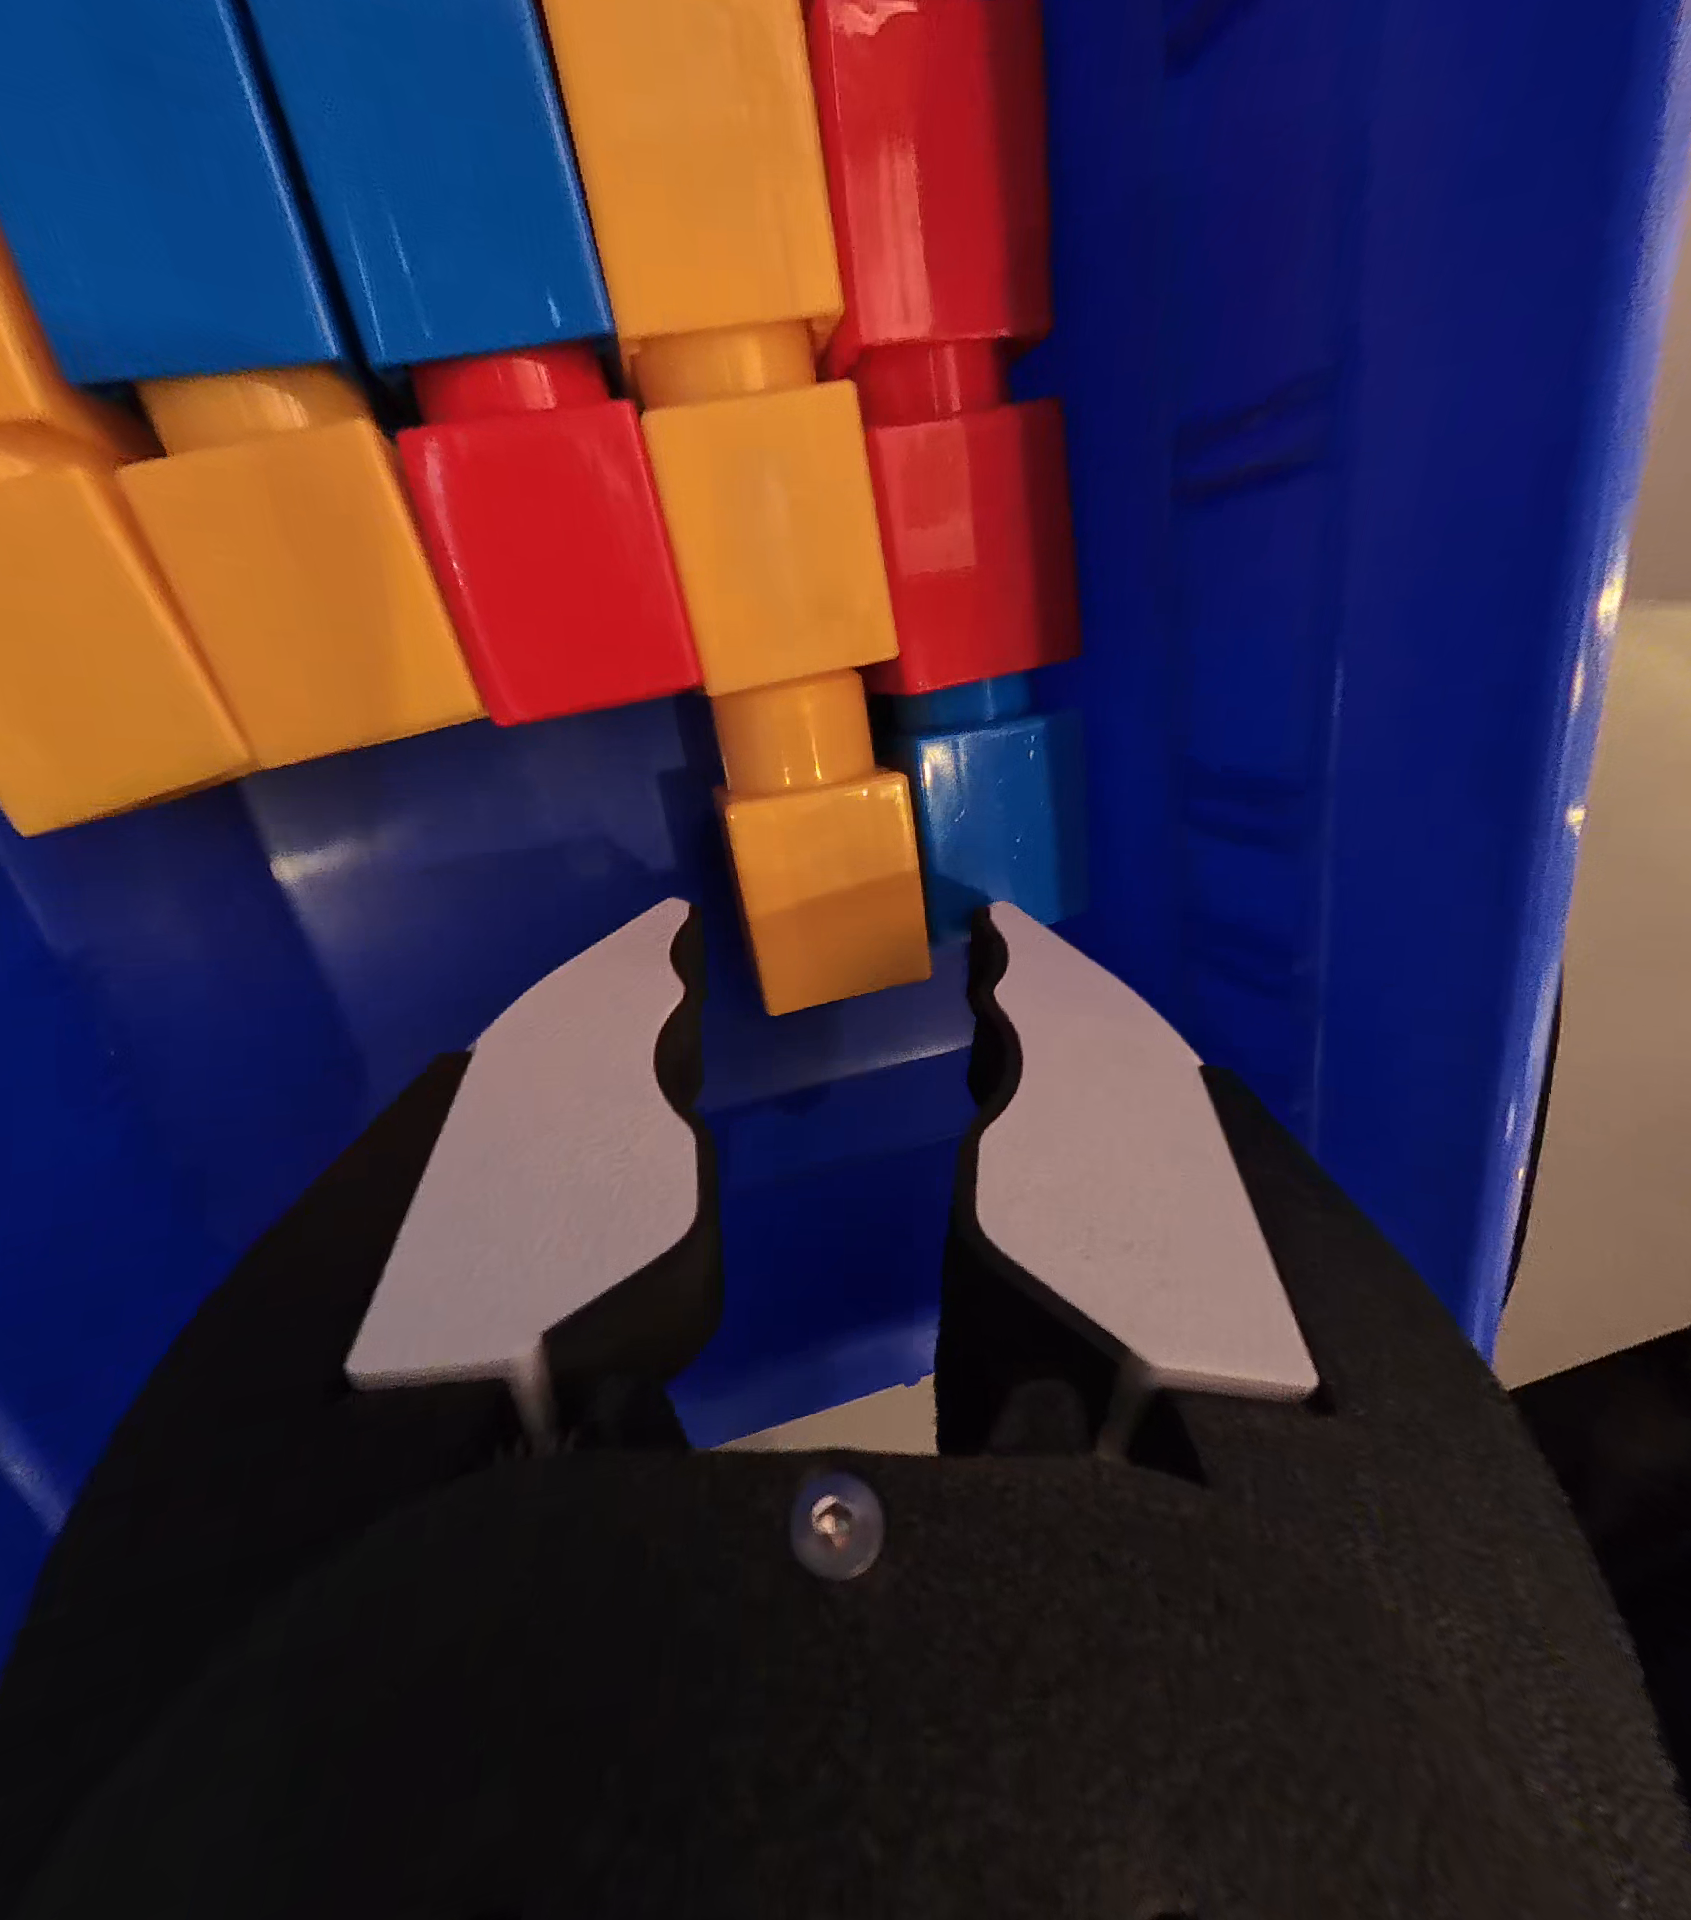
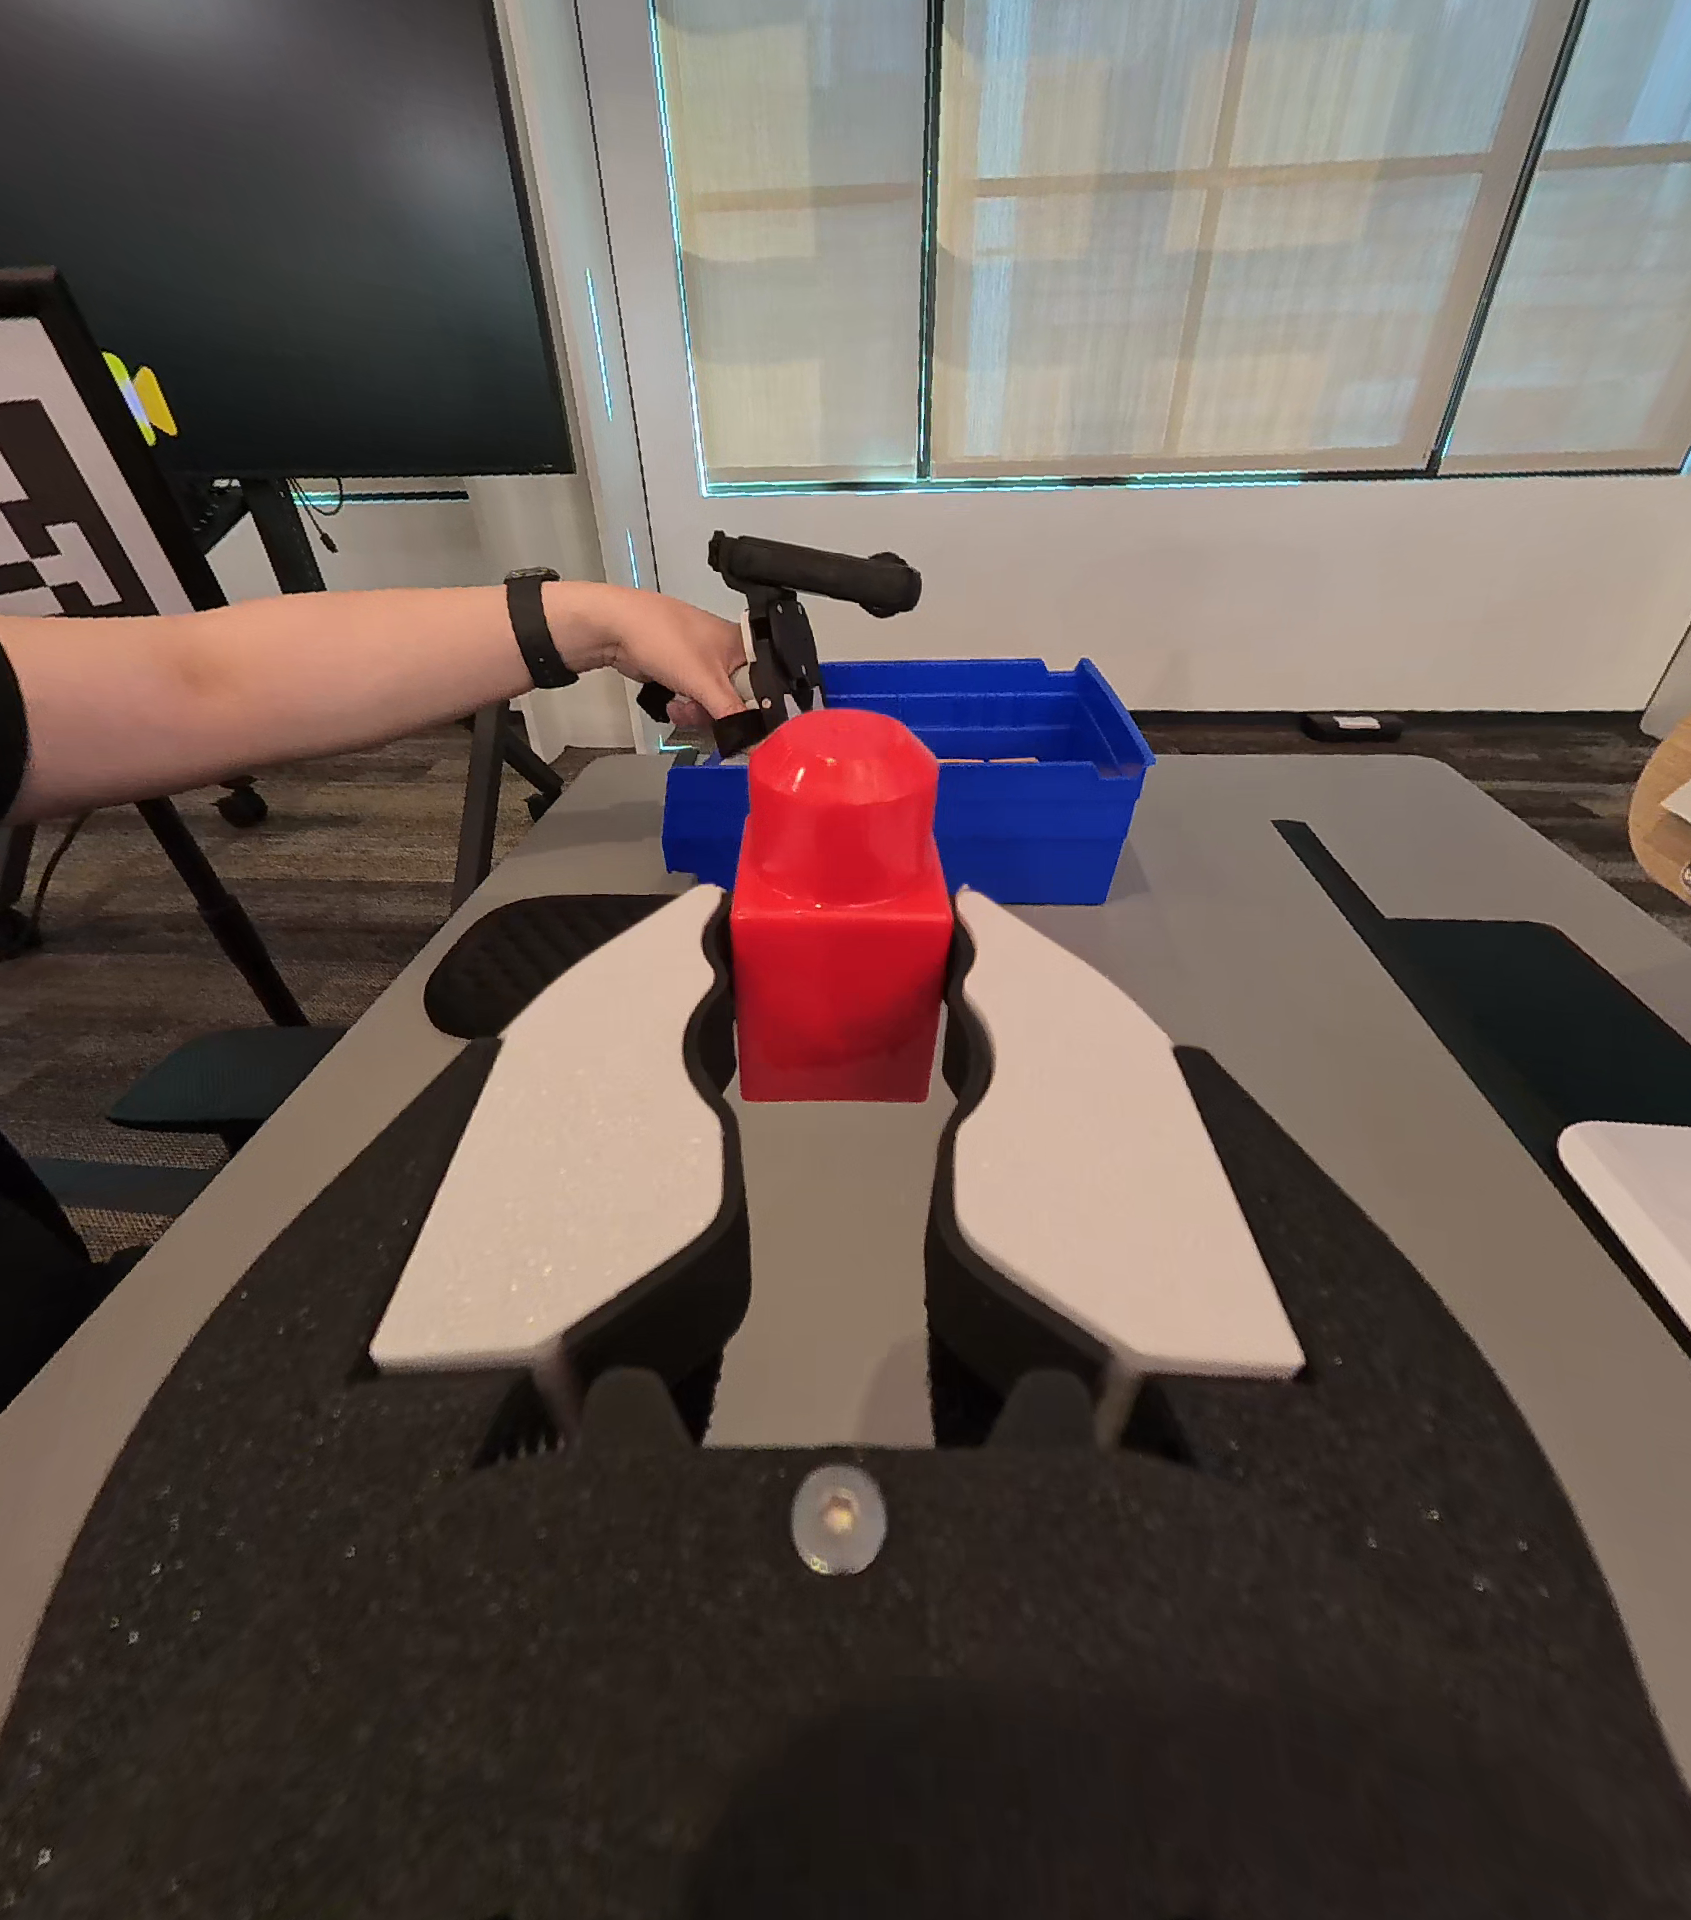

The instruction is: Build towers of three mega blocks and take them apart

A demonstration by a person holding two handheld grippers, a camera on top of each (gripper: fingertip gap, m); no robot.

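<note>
Right wrist view: right claw grips unmarked red block.

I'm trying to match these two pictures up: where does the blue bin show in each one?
Left wrist view: the blue bin fills the picture; the camera looks into it, its wall on the right, blocks lying inside.
Right wrist view: it stands small at the table's far end, centre, behind the red block.
Shared landmark: the left gripper, open over the bin, shows above its left end here.
</note>
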